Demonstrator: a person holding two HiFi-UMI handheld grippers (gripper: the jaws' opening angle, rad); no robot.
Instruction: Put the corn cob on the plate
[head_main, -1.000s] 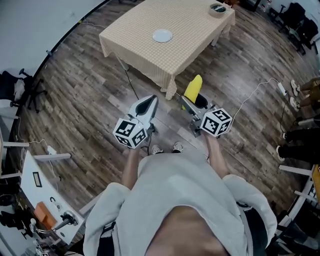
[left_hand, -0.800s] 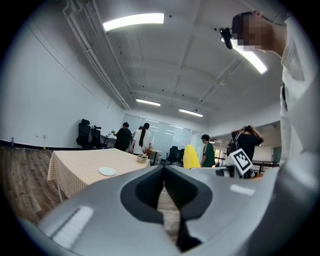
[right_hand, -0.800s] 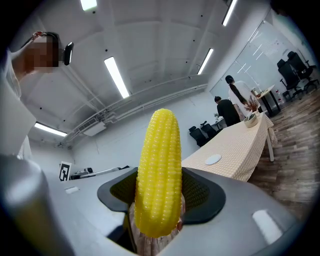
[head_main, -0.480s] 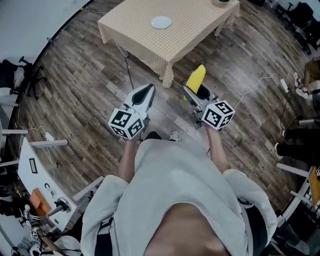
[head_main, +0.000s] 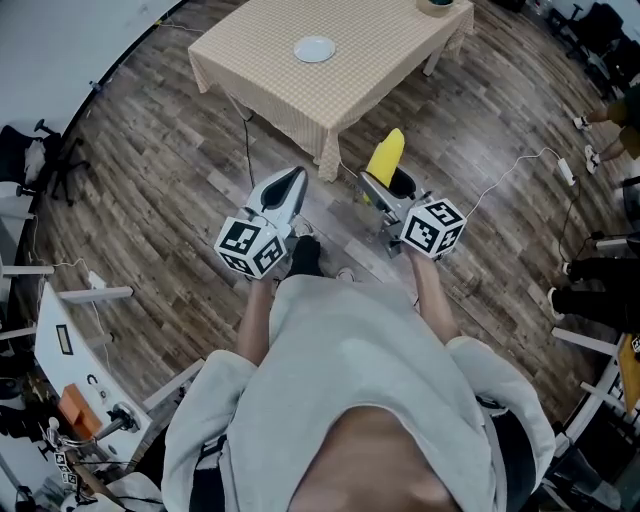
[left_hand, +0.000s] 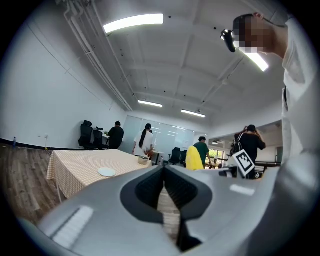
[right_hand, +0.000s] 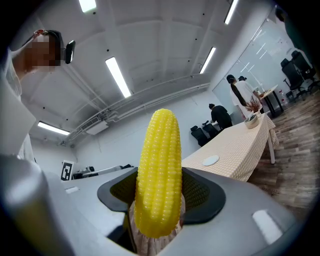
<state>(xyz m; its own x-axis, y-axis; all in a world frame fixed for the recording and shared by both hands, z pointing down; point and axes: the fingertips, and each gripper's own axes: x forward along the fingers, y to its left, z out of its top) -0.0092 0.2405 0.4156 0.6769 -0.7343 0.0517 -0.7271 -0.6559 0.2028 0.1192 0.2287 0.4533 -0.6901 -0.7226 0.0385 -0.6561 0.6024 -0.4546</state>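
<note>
A yellow corn cob (head_main: 386, 155) (right_hand: 160, 175) stands upright between the jaws of my right gripper (head_main: 385, 185) (right_hand: 161, 195), which is shut on its lower half. My left gripper (head_main: 293, 180) (left_hand: 164, 172) is level beside it, shut with nothing in it. A small white plate (head_main: 314, 49) (left_hand: 106, 172) (right_hand: 211, 160) lies on a table with a checked cloth (head_main: 280, 85) (left_hand: 75, 167) (right_hand: 240, 145), some way ahead of both grippers. In the left gripper view, the corn cob (left_hand: 194, 157) also shows at the right.
A bowl (head_main: 437, 6) (left_hand: 144, 160) sits at the table's far corner. A cable (head_main: 505, 185) and a power strip (head_main: 565, 172) lie on the wood floor at the right. People (left_hand: 145, 140) and office chairs (left_hand: 86, 135) are beyond the table.
I have stepped towards the table, so it sits a little further left in the head view. Both grippers came along, the corn cob still gripped upright.
</note>
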